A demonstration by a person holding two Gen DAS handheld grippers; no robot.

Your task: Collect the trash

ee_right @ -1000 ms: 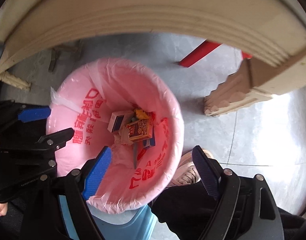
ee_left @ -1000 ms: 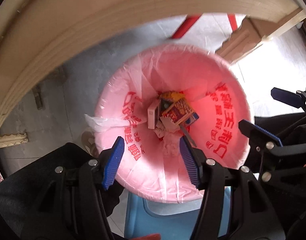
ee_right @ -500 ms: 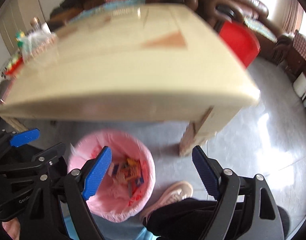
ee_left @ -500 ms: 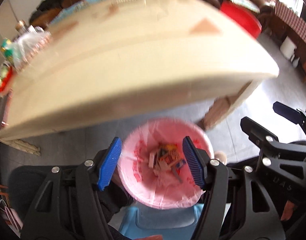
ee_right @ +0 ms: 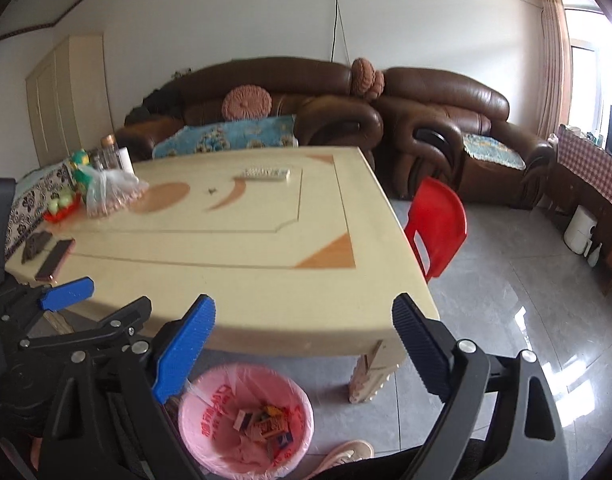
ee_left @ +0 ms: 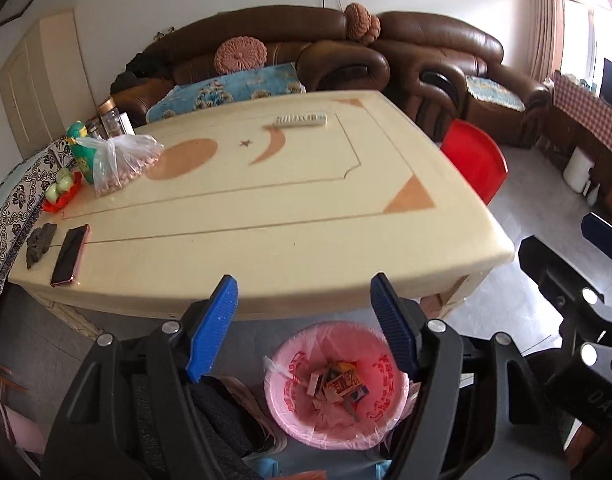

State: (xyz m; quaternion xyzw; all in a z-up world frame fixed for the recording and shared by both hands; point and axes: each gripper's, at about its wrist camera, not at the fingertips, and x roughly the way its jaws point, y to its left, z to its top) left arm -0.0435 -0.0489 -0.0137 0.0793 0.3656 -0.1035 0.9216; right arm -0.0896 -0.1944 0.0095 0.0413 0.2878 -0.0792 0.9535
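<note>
Left claw (ee_left: 303, 322) spread wide, nothing between blue ribbed pads, held above near edge of cream rectangular surface (ee_left: 265, 208). Right claw (ee_right: 303, 350) likewise released, empty, above same edge further right. Pink-lined round trash bin (ee_left: 338, 384) on grey floor below surface edge, holding small cartons and crumpled wrappers (ee_left: 340, 386). On surface: pink-cased phone (ee_left: 69, 249), dark crumpled lump (ee_left: 39, 242), clear bag of nuts (ee_left: 121, 160), white remote control (ee_left: 301, 120). Red plastic chair (ee_right: 438, 226) at far right side.
</note>
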